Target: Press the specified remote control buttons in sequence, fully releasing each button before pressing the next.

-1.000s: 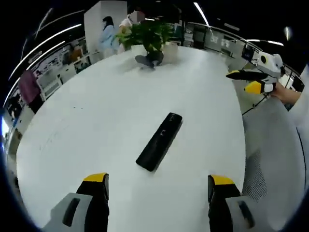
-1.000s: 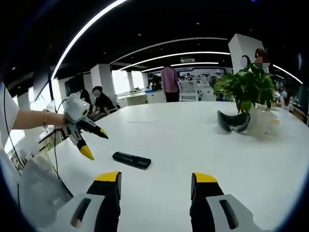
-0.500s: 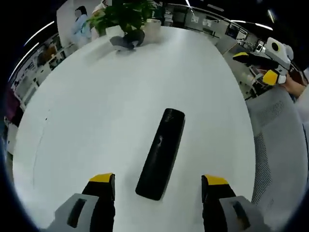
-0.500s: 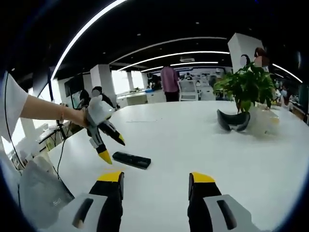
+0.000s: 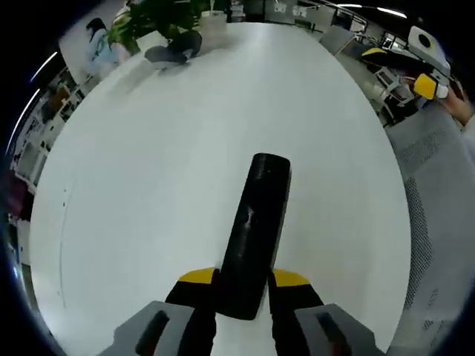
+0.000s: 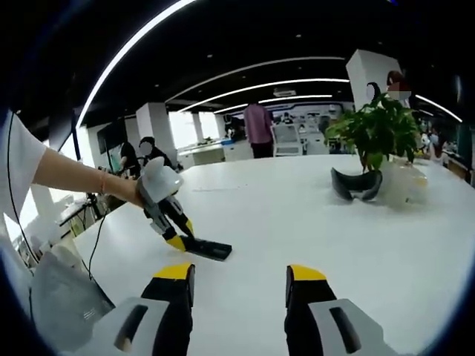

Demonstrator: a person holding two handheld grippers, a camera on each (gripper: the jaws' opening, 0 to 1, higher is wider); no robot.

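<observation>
Fingers of your left gripper [image 5: 243, 285] have just closed around the near end of the remote control [image 5: 254, 231] on the table [image 5: 133, 185]; your right gripper [image 6: 240, 278] hangs open, so steadying is done and pressing comes next.

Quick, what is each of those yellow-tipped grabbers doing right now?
Left gripper: jaws closed on the near end of the long black remote control.
Right gripper: jaws open, holding nothing.

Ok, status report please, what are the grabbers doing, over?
Left gripper shut on the remote control, flat on the white table. Right gripper open, holding nothing. Nothing in the way.
</observation>
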